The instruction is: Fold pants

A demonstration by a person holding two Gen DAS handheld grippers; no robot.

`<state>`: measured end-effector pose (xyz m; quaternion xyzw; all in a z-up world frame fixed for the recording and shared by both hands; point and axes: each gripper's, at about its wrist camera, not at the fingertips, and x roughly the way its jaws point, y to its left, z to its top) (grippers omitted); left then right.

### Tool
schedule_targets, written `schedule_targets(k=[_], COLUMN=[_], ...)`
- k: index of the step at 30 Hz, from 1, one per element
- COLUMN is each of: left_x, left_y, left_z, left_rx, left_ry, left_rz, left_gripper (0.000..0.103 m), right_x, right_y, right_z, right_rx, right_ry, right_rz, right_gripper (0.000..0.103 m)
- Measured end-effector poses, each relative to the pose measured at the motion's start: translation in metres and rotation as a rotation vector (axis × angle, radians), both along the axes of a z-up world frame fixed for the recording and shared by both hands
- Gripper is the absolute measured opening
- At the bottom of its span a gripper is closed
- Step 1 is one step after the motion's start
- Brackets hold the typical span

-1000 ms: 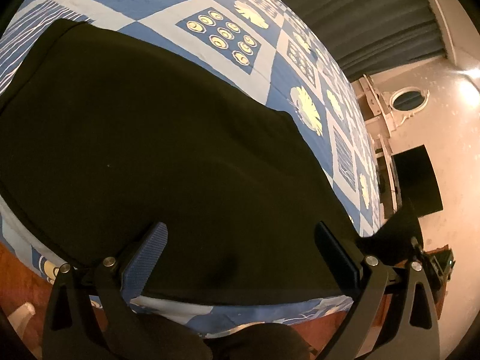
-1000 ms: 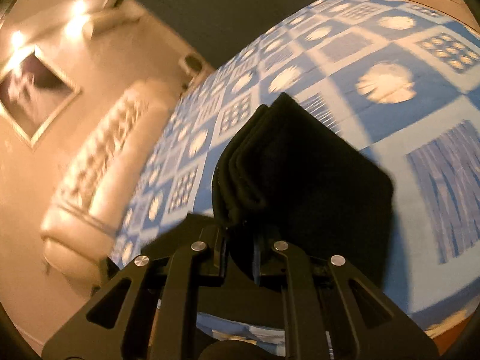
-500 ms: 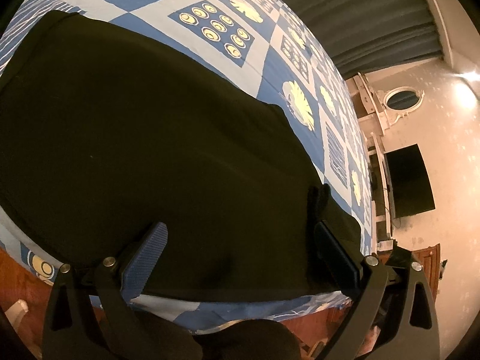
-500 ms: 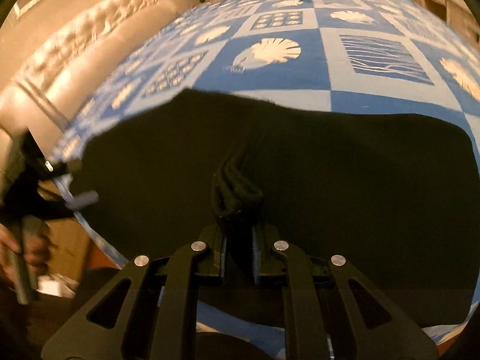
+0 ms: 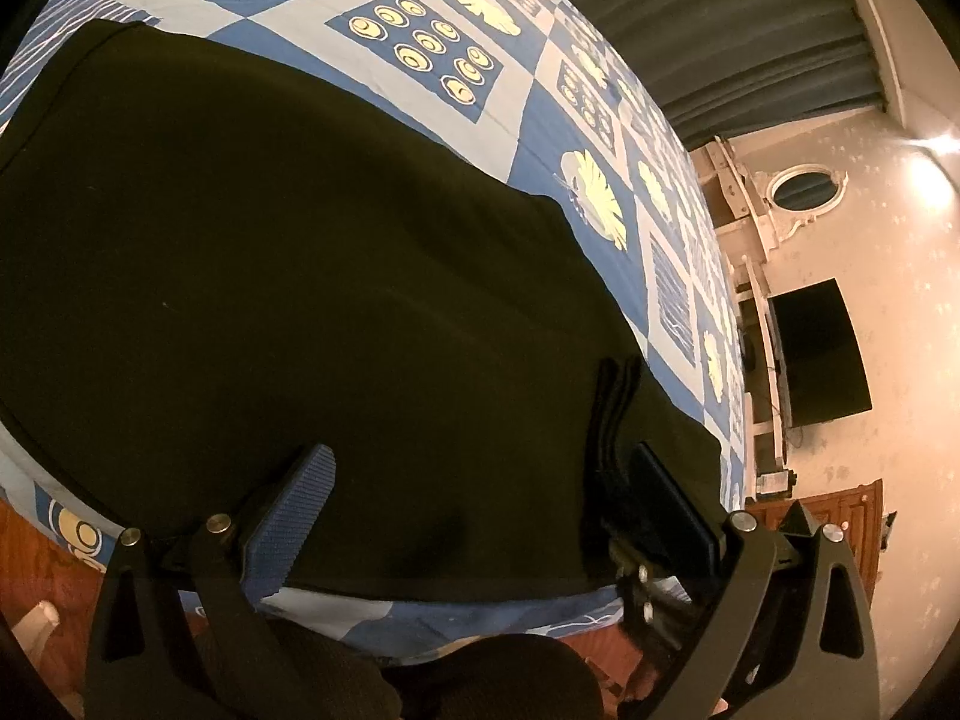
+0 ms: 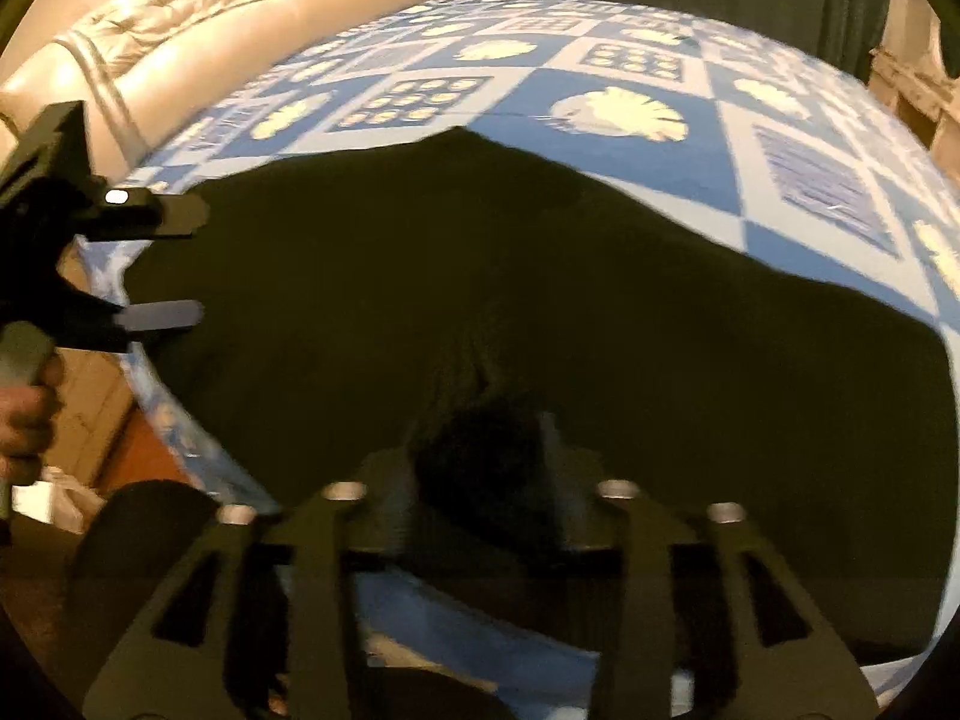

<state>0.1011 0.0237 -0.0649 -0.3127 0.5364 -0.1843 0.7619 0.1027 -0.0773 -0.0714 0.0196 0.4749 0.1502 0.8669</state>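
A bed (image 5: 522, 120) under a blue patterned cover carries the black pants (image 5: 300, 276). Left gripper (image 5: 480, 498) jaws stand wide; right gripper (image 6: 480, 480) jaws, just opening, straddle a bunched fold.

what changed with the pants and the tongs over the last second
The right tongs carried the bunched end of the black pants over and down onto the part lying on the bed. Their jaws have just been opening, with the bunched cloth between them, apparently released. The left tongs stayed open over the near edge, and the blue patterned bedspread is unchanged.
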Motion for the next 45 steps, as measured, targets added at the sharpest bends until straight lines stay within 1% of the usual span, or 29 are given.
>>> schedule_targets(k=[2, 3, 5, 7, 10, 11, 12, 13, 15, 16, 18, 19, 21, 23, 25, 26, 27, 28, 29, 30, 31, 32, 35, 37, 38, 39, 40, 42, 45], left_x=[0.000, 0.000, 0.001, 0.000, 0.000, 0.000, 0.000, 0.000, -0.001, -0.001, -0.001, -0.002, -0.002, -0.002, -0.002, -0.002, -0.002, -0.002, -0.002, -0.002, -0.002, -0.002, -0.002, -0.002, -0.002, -0.002, -0.002, -0.002, -0.003], left_y=[0.000, 0.001, 0.001, 0.000, 0.000, 0.000, 0.000, 0.000, 0.000, 0.001, 0.000, 0.000, 0.000, 0.000, 0.000, 0.000, -0.001, -0.002, -0.002, -0.002, -0.002, -0.002, -0.002, -0.002, -0.002, -0.002, -0.002, -0.003, -0.003], left_z=[-0.001, -0.001, -0.001, -0.002, -0.002, -0.002, -0.001, -0.001, -0.002, -0.002, -0.002, -0.002, -0.002, -0.002, -0.002, -0.002, -0.002, -0.002, -0.002, -0.002, -0.002, -0.002, -0.002, -0.002, -0.002, -0.002, -0.002, -0.002, -0.002], left_rx=[-0.002, -0.005, -0.008, -0.010, -0.007, -0.003, -0.001, 0.000, 0.001, 0.000, 0.000, 0.000, 0.001, 0.004, 0.008, 0.011, 0.012, 0.013, 0.013, 0.012, 0.012, 0.011, 0.008, 0.008, 0.008, 0.009, 0.009, 0.013, 0.015], left_ry=[0.001, 0.003, 0.005, 0.005, 0.004, 0.002, 0.002, 0.001, 0.002, 0.002, 0.002, 0.002, 0.001, 0.001, 0.001, 0.000, -0.001, -0.001, -0.001, -0.001, 0.000, 0.000, 0.002, 0.001, 0.002, 0.001, 0.001, 0.000, -0.001], left_rz=[0.001, 0.002, 0.004, 0.005, 0.004, 0.002, 0.001, 0.001, 0.003, 0.004, 0.005, 0.005, 0.005, 0.004, 0.001, 0.000, -0.001, -0.001, -0.001, -0.001, 0.000, 0.001, 0.001, 0.001, 0.002, 0.001, 0.000, -0.002, -0.001], left_gripper=[0.097, 0.097, 0.097, 0.097, 0.097, 0.097, 0.097, 0.097, 0.097, 0.097, 0.097, 0.097, 0.097, 0.097, 0.097, 0.097, 0.097, 0.097, 0.097, 0.097, 0.097, 0.097, 0.097, 0.097, 0.097, 0.097, 0.097, 0.097, 0.097], right_x=[-0.004, -0.007, -0.017, -0.027, -0.039, -0.044, -0.047, -0.049, -0.057, -0.060, -0.069, -0.072, -0.074, -0.068, -0.061, -0.058, -0.055, -0.053, -0.051, -0.050, -0.050, -0.050, -0.051, -0.050, -0.049, -0.047, -0.046, -0.038, -0.016], right_y=[0.000, -0.002, -0.014, -0.038, -0.091, -0.122, -0.150, -0.172, -0.230, -0.252, -0.291, -0.300, -0.306, -0.299, -0.291, -0.288, -0.287, -0.285, -0.286, -0.285, -0.286, -0.289, -0.291, -0.292, -0.294, -0.296, -0.299, -0.308, -0.316], right_z=[0.006, 0.011, 0.026, 0.044, 0.067, 0.073, 0.077, 0.077, 0.066, 0.056, 0.023, 0.009, -0.019, -0.031, -0.036, -0.038, -0.039, -0.040, -0.040, -0.039, -0.039, -0.041, -0.048, -0.049, -0.048, -0.048, -0.045, -0.035, -0.026], right_rx=[0.041, 0.079, 0.189, 0.300, 0.423, 0.482, 0.517, 0.531, 0.564, 0.603, 0.717, 0.760, 0.866, 0.924, 0.937, 0.942, 0.950, 0.946, 0.924, 0.890, 0.866, 0.837, 0.856, 0.880, 0.897, 0.914, 0.921, 0.940, 0.926], right_ry=[0.020, 0.035, 0.056, 0.055, 0.035, 0.027, 0.022, 0.019, 0.038, 0.066, 0.141, 0.170, 0.242, 0.288, 0.302, 0.305, 0.310, 0.319, 0.316, 0.313, 0.318, 0.328, 0.332, 0.315, 0.312, 0.313, 0.306, 0.257, 0.220], right_rz=[0.031, 0.053, 0.097, 0.098, 0.010, -0.050, -0.116, -0.173, -0.344, -0.404, -0.516, -0.538, -0.542, -0.493, -0.457, -0.446, -0.438, -0.426, -0.418, -0.400, -0.391, -0.396, -0.385, -0.376, -0.369, -0.362, -0.366, -0.383, -0.390], right_gripper=[0.063, 0.064, 0.064, 0.065, 0.074, 0.078, 0.081, 0.081, 0.081, 0.081, 0.081, 0.081, 0.081, 0.081, 0.081, 0.079, 0.063, 0.053, 0.046, 0.030, 0.025, 0.023, 0.023, 0.025, 0.030, 0.038, 0.044, 0.069, 0.077])
